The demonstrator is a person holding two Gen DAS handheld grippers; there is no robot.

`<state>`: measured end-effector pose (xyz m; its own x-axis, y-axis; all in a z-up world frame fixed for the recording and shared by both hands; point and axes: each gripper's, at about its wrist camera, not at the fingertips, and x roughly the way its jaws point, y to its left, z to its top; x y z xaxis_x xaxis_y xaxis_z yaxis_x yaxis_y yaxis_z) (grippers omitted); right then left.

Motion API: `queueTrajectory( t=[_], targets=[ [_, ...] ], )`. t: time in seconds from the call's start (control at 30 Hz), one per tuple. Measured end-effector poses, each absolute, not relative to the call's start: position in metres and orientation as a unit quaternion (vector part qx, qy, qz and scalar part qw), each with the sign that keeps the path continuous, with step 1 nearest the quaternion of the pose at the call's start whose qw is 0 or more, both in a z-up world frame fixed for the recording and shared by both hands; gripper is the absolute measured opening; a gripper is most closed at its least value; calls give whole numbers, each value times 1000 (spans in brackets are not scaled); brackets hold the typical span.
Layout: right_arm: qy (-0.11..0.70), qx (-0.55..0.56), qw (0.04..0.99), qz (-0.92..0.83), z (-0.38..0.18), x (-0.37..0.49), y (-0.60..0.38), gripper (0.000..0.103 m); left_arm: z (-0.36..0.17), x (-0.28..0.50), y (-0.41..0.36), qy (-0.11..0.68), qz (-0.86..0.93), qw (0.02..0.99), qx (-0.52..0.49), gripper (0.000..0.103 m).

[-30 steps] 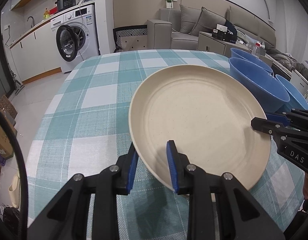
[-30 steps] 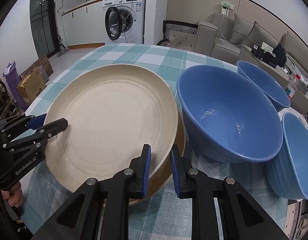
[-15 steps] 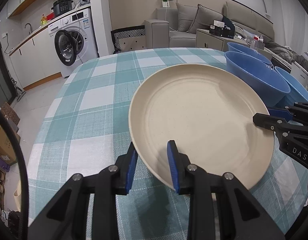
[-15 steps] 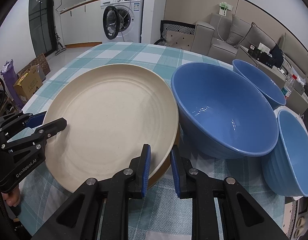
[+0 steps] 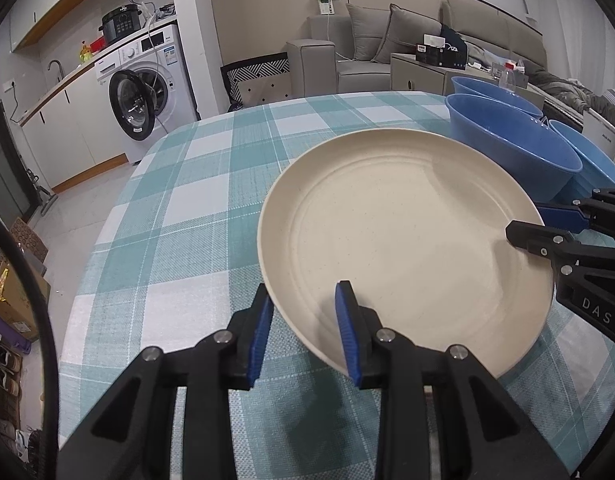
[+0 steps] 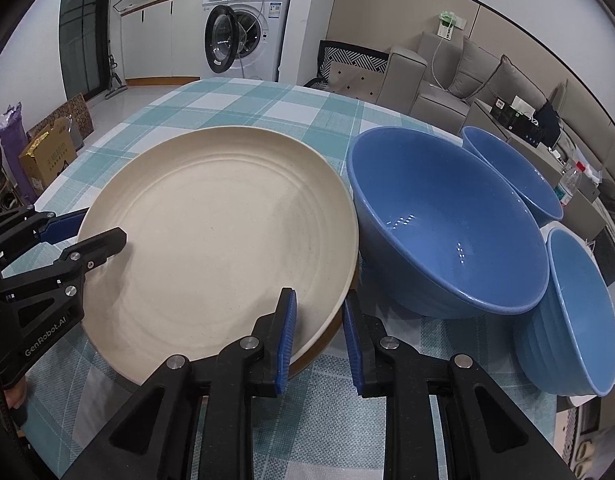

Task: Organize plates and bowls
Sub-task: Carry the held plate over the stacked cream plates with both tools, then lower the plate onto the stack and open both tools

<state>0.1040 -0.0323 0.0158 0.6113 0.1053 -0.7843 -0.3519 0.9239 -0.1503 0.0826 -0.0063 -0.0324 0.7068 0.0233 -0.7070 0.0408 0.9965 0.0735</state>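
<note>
Cream plate (image 5: 407,236) sits on the checked surface (image 5: 179,208), just beside the big blue bowl (image 6: 447,224). We hold its edge in both claws: left claw (image 5: 303,332) a little open, right claw (image 6: 319,336) nearly shut. A brown plate (image 6: 323,344) peeks underneath. Three blue bowls are not stacked yet.

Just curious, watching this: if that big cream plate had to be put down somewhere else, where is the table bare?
The checked tablecloth is bare on the washing machine side of the cream plate, and beyond the plate toward the sofa. The other side is crowded: three blue bowls sit close together, the nearest right beside the plate.
</note>
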Motion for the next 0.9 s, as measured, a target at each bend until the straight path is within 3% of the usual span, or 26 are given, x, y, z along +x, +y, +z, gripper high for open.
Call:
queueTrajectory(
  t=[0.8,0.9],
  targets=[
    [413,-181,884,123,10,98,-25,31,-37,83,-15,397,-11,915,74,41],
    [417,-172,883,127,10,100,-27,31,-37,84,-13,402,-19,913,64,48]
  ],
)
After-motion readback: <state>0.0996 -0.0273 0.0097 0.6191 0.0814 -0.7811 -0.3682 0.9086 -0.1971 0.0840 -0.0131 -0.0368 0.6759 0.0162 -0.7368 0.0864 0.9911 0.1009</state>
